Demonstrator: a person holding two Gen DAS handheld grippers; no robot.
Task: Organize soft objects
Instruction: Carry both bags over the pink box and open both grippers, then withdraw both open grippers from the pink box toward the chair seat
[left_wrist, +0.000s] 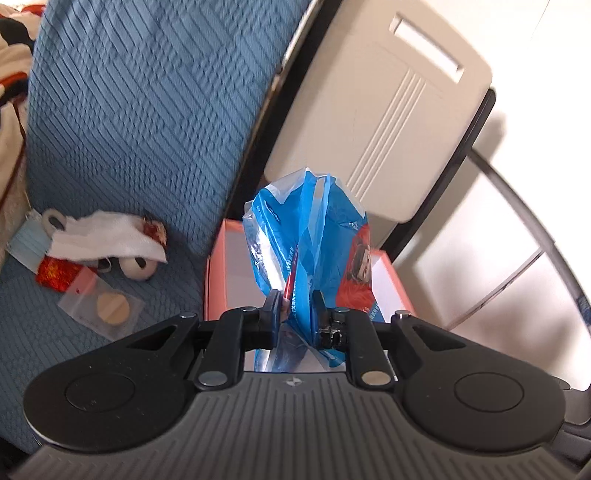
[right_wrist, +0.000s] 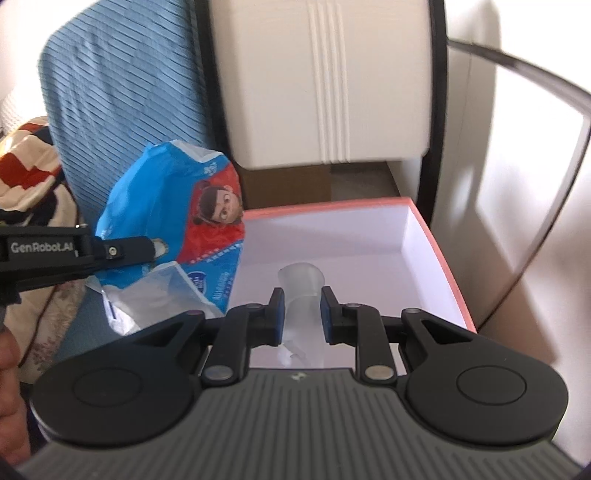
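The left gripper (left_wrist: 295, 308) pinches a crumpled blue plastic bag (left_wrist: 306, 236), which stands up from its jaws. The right gripper (right_wrist: 302, 314) clamps a clear plastic piece (right_wrist: 301, 286). Just ahead of and below both sits the open pink box (right_wrist: 439, 254).

You had bright daylight in both views, throwing soft shadows across the white wall (right_wrist: 517, 229). Motion blur smeared the cream chair back (left_wrist: 388, 122). Fisheye distortion bent straight lines toward the edges, and the corners fell dark.
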